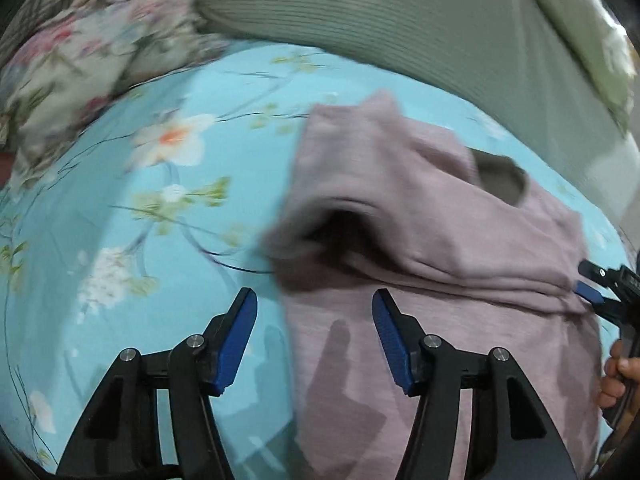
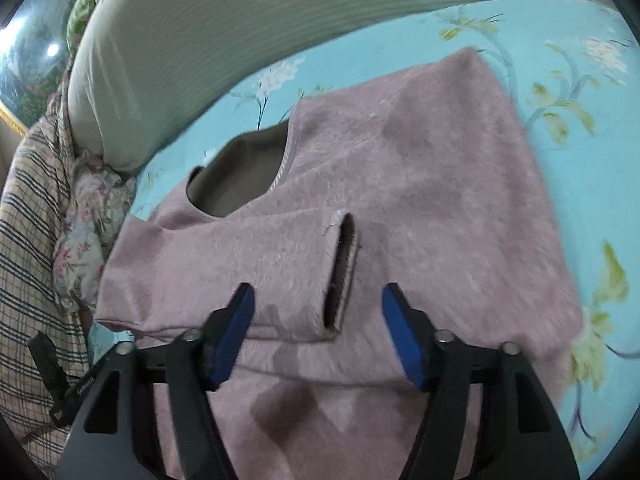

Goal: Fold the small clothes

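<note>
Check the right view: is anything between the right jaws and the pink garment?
Nothing visible. The right gripper hangs open directly over the pink garment, its sleeve cuff lying just ahead of the jaws, with only bare fleece there.

I am looking for words and numbers, and I am not finding any I can read. A small line of pale letters is sitting on the black gripper body [image 2: 85,387] at the lower left of the right wrist view, but it is too tiny and blurry for me to make out.
</note>
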